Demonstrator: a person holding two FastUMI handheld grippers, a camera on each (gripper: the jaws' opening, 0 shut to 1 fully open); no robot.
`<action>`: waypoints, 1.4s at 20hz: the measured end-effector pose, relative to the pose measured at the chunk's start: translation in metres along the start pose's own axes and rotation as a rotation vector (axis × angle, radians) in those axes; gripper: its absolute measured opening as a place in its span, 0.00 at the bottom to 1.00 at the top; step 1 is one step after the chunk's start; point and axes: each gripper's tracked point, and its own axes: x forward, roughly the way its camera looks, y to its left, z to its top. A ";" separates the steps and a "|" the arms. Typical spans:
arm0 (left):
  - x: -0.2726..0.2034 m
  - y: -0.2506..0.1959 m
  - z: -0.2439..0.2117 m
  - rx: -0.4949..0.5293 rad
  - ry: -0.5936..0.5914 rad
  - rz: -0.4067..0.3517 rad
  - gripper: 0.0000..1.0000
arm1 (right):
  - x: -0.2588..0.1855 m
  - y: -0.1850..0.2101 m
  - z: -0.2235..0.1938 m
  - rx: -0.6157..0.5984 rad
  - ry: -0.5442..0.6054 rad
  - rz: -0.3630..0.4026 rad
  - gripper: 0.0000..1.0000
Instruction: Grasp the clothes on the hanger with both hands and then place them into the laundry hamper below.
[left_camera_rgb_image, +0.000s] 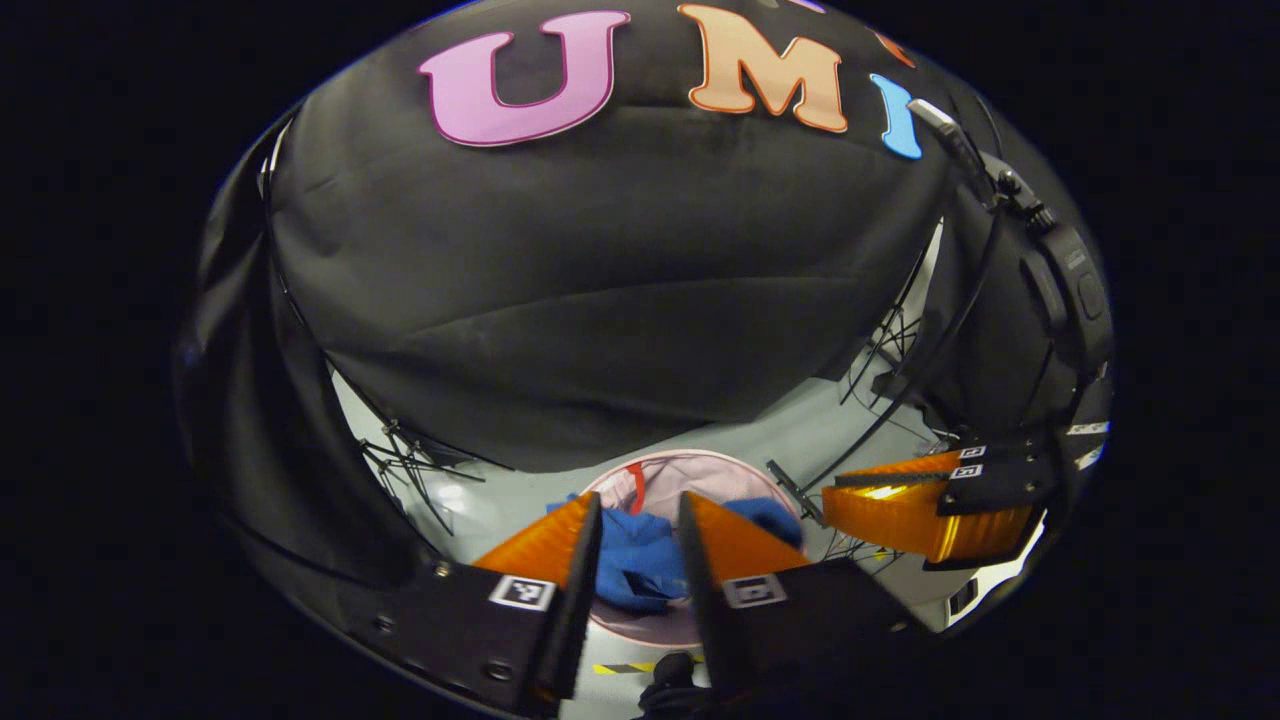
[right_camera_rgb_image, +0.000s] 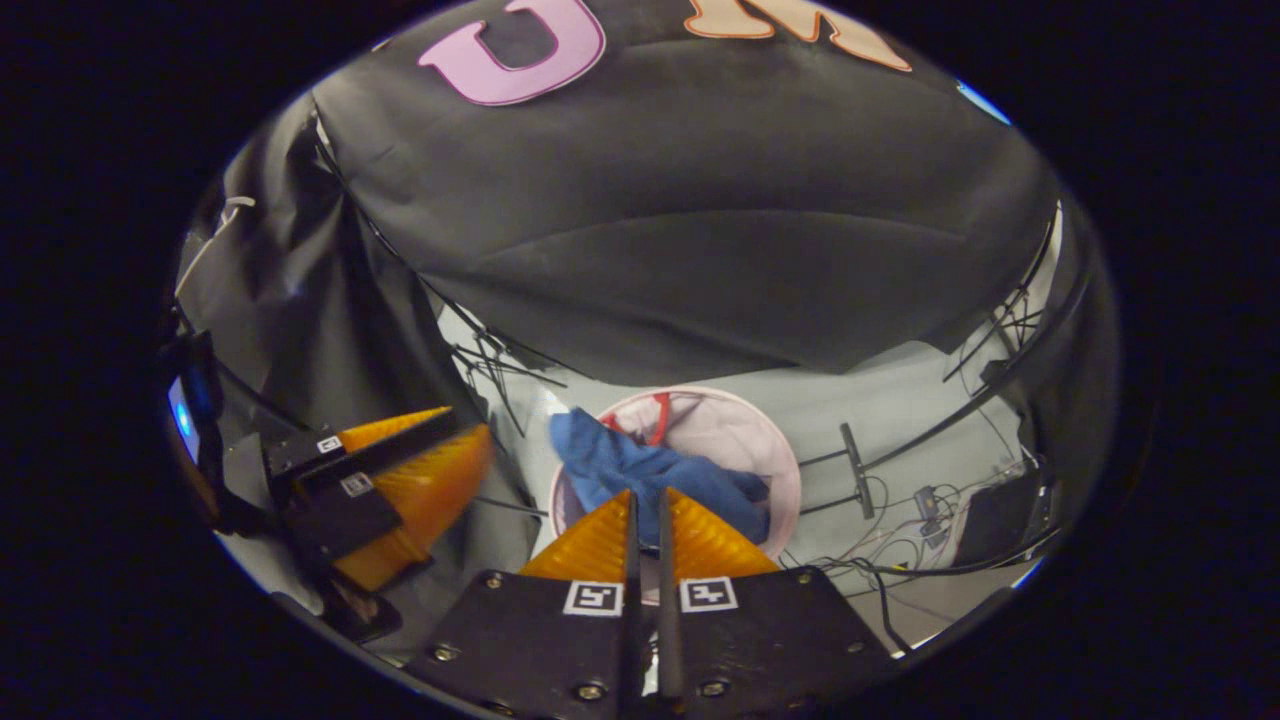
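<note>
In the left gripper view, the left tool (left_camera_rgb_image: 640, 515) stands at 6 o'clock with its two orange fingers (left_camera_rgb_image: 545, 545) spread apart, a clear gap between them and nothing held. Through that gap shows the blue clothes (left_camera_rgb_image: 635, 565), lying crumpled inside the round pink laundry hamper (left_camera_rgb_image: 700, 470) on the pale floor (left_camera_rgb_image: 800, 440) below. A strip of the blue fabric also shows past the right-hand finger, at the hamper's far side. A red handle (left_camera_rgb_image: 637, 485) rises from the hamper's rim towards 12 o'clock. At 3 o'clock in this view the right tool (left_camera_rgb_image: 900, 495) hangs in the air, its orange fingers lying close together and pointing towards 9 o'clock, with no fabric between them.

In the right gripper view, the right tool (right_camera_rgb_image: 645, 500) sits at 6 o'clock, its orange fingers (right_camera_rgb_image: 590, 545) closed to a thin slit with nothing caught in it. Beyond the fingertips, the blue clothes (right_camera_rgb_image: 640, 465) are heaped in the laundry hamper (right_camera_rgb_image: 770, 450), with one end draped over the rim towards 10 o'clock. The red handle (right_camera_rgb_image: 660, 415) shows near the hamper's far rim. At 9 o'clock the left tool (right_camera_rgb_image: 470, 440) hovers beside the hamper, well apart from the clothes. Black stand legs (right_camera_rgb_image: 855, 455) and loose cables (right_camera_rgb_image: 900, 520) lie on the floor (right_camera_rgb_image: 880, 400) towards 4 o'clock.
</note>
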 end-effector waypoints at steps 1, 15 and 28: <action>-0.002 0.003 -0.005 -0.007 0.006 0.002 0.51 | 0.003 0.001 0.002 -0.015 -0.015 -0.017 0.25; -0.092 -0.004 -0.022 0.050 -0.107 -0.020 0.88 | -0.097 -0.001 -0.033 0.080 -0.191 -0.175 1.00; -0.234 -0.023 -0.005 -0.059 -0.302 0.061 0.89 | -0.243 0.019 -0.045 0.002 -0.414 -0.091 1.00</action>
